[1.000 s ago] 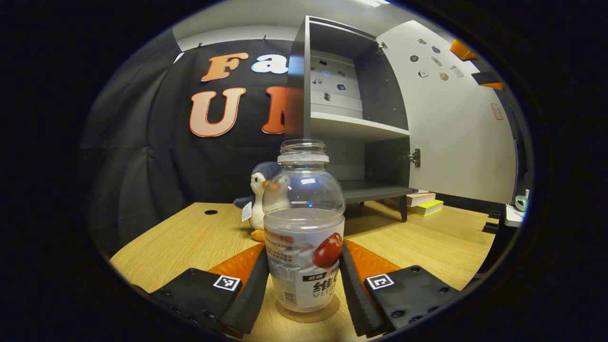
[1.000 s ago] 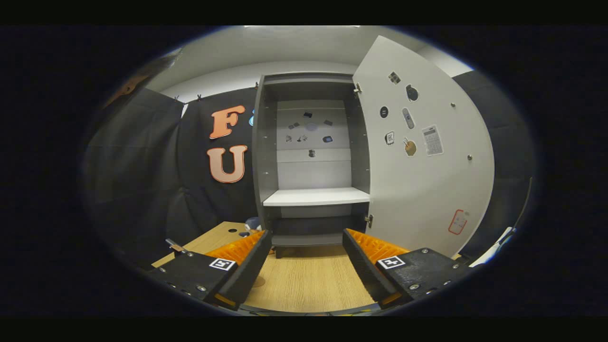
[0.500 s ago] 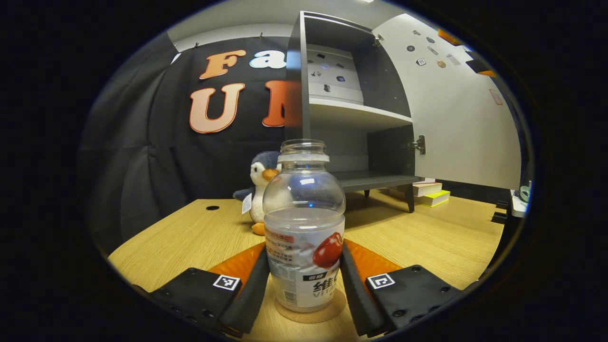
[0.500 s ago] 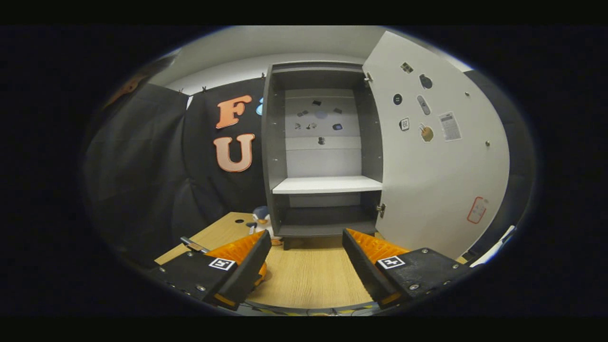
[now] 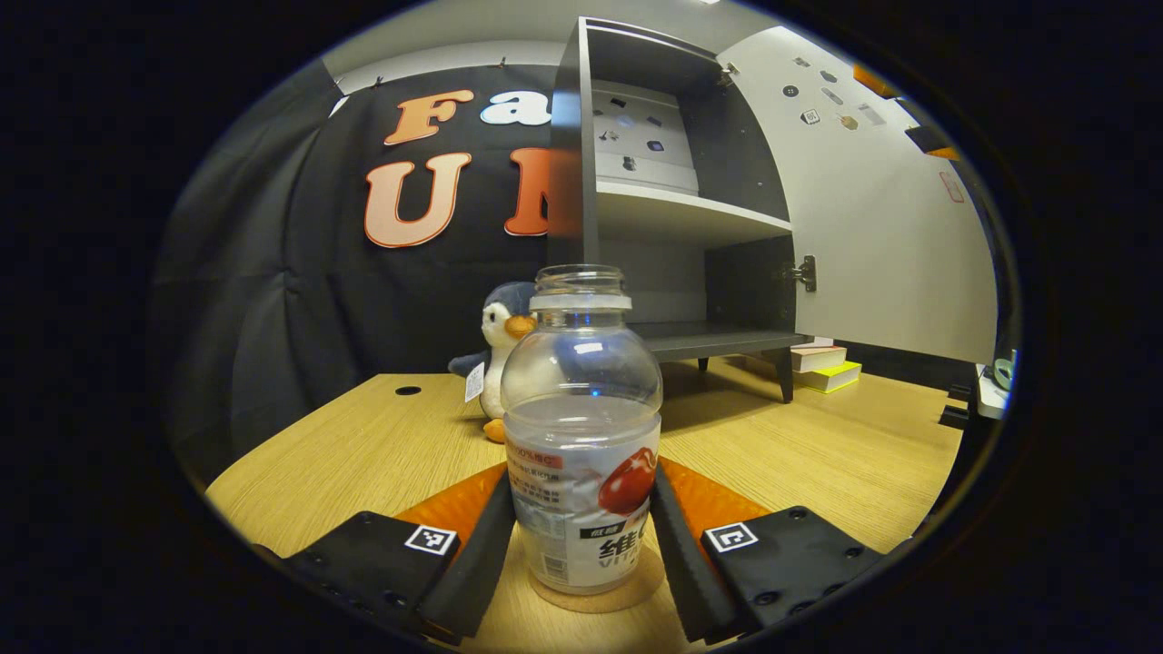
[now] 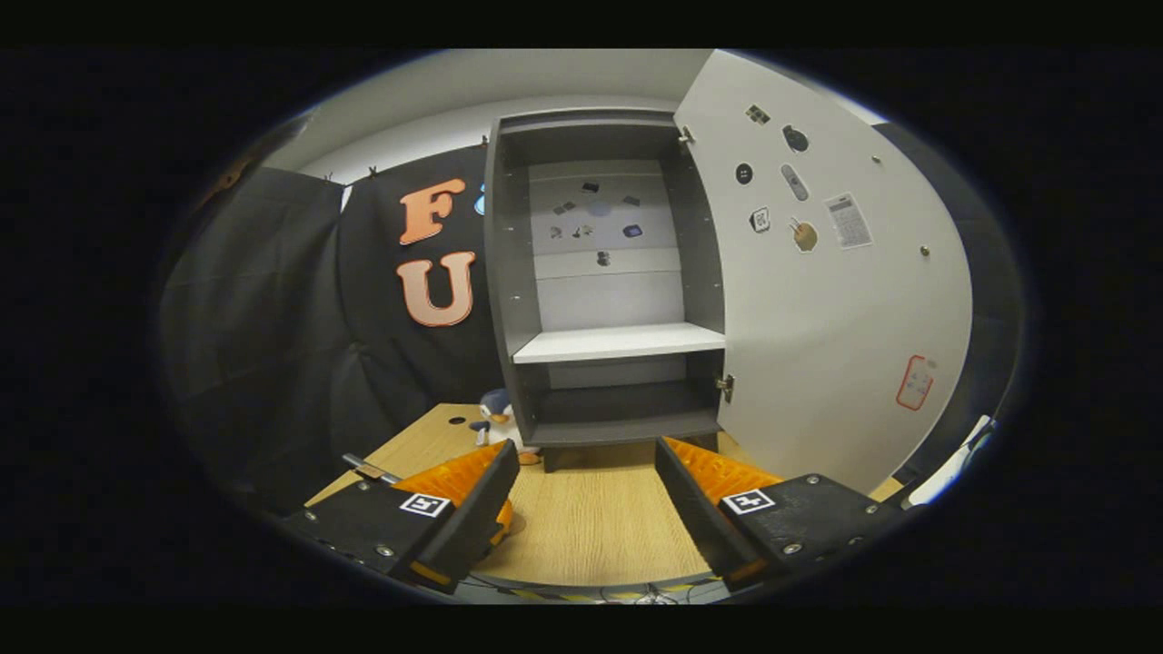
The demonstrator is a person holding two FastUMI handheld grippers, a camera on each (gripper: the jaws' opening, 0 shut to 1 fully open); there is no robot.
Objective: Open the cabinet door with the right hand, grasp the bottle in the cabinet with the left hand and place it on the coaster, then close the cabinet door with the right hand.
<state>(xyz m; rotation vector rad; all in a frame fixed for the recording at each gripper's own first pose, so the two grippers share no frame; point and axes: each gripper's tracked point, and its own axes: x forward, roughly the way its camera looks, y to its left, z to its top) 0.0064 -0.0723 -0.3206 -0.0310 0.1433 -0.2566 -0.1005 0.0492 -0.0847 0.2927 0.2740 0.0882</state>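
Observation:
In the left gripper view a clear, uncapped bottle [image 5: 581,427] with a red fruit label stands upright on a round cork coaster [image 5: 627,590]. My left gripper [image 5: 581,509] is shut on the bottle's labelled lower half, one finger against each side. Behind it the grey cabinet [image 5: 672,200] stands with its white door [image 5: 881,227] swung wide to the right. In the right gripper view my right gripper [image 6: 586,481] hangs open above the table, holding nothing. It faces the cabinet [image 6: 618,341], whose shelves are bare, and stands left of the open door [image 6: 818,318].
A plush penguin [image 5: 500,345] sits on the wooden table [image 5: 363,454] just left of the cabinet foot, and it also appears as the penguin [image 6: 495,413]. Books [image 5: 822,368] lie stacked under the door's far side.
The right gripper has drawn back a little from the cabinet, so more tabletop and the penguin show. The left gripper stays shut on the bottle over the coaster.

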